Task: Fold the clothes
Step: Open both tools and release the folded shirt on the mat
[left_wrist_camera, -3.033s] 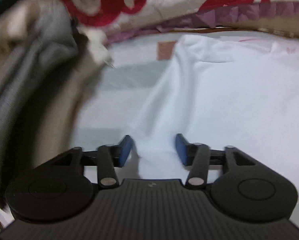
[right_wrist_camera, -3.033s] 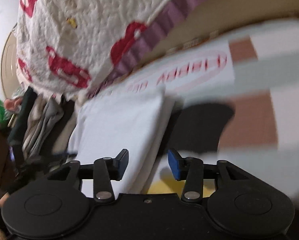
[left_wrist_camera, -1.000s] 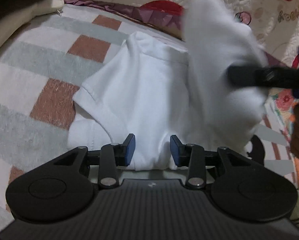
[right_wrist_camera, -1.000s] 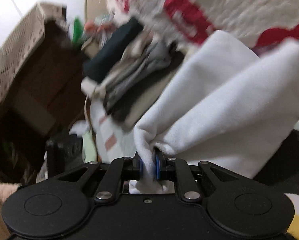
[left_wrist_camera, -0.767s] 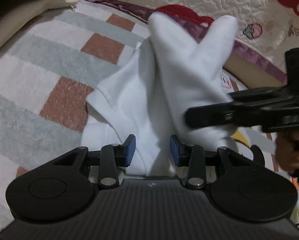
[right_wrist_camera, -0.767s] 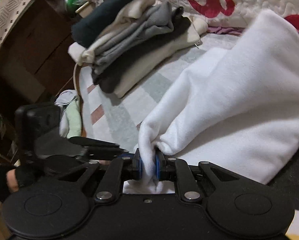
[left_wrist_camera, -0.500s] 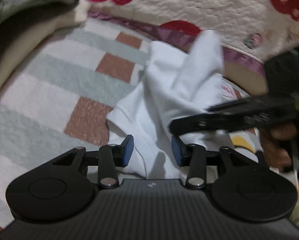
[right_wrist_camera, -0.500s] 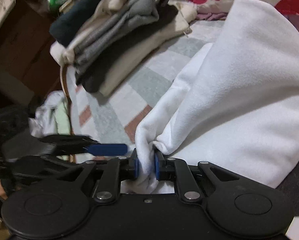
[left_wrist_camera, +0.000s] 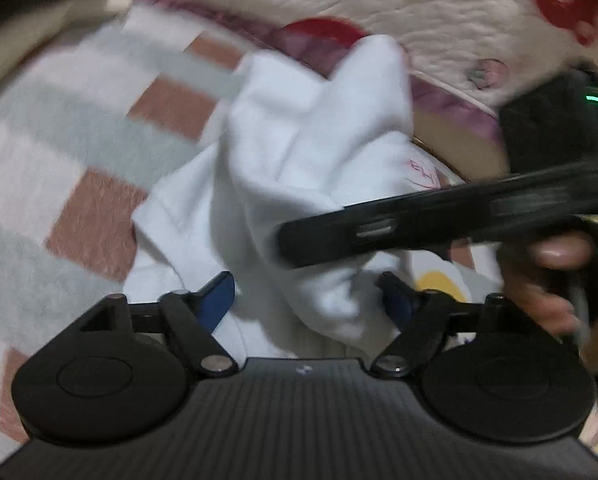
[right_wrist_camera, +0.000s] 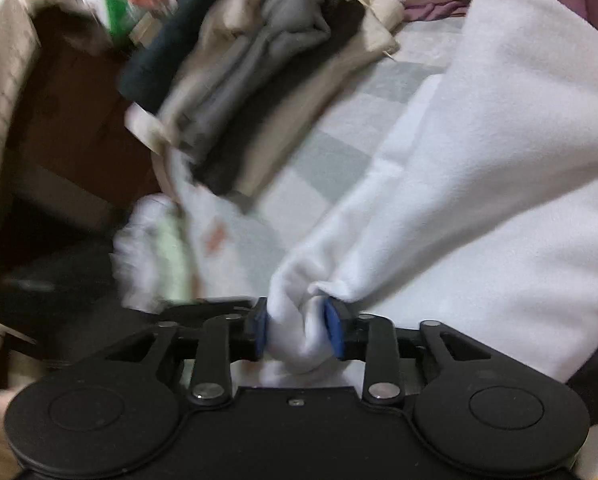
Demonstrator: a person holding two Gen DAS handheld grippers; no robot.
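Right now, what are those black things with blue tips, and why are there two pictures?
They are tongs that a person holds, one in each hand, with a small camera on each looking forward along its tips. So each picture comes from one hand. In the right-hand picture the right tongs pinch a bunch of the white shirt. In the left-hand picture the left tongs are open around that shirt's lower edge. The shirt lies on a checked blanket. A stack of folded clothes sits farther back.
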